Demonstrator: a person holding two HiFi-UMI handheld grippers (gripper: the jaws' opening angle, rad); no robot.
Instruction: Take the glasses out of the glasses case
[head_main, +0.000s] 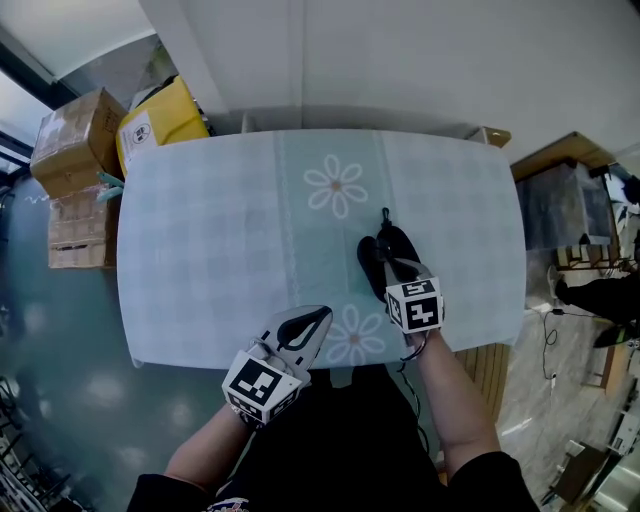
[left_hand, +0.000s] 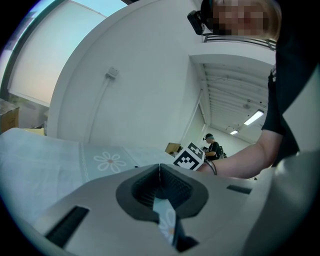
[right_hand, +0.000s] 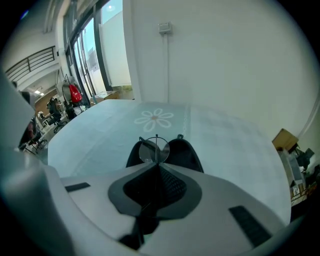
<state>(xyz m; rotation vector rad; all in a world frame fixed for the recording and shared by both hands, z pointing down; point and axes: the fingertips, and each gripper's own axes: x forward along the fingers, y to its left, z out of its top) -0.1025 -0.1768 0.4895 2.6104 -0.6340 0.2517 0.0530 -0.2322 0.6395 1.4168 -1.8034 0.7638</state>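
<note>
While your right gripper (right_hand: 157, 161) is clamped on the thin wire-framed round-lens glasses (right_hand: 148, 150), they sit right over the open black glasses case (right_hand: 183, 154). Your left gripper (head_main: 318, 317) is pinched shut on nothing, left of the case and nearer you, at the edge of the pale blue flowered tablecloth (head_main: 220, 230).

- We see the glasses case (head_main: 378, 262), black and soft-looking, lying open on the pale checked surface (head_main: 220, 250), its two halves spread side by side.
- We see the glasses (right_hand: 148, 150), thin dark wire rim with a round clear lens, standing upright just over the open case (right_hand: 182, 155), pinched in the closed right tongs (right_hand: 157, 164).
</note>
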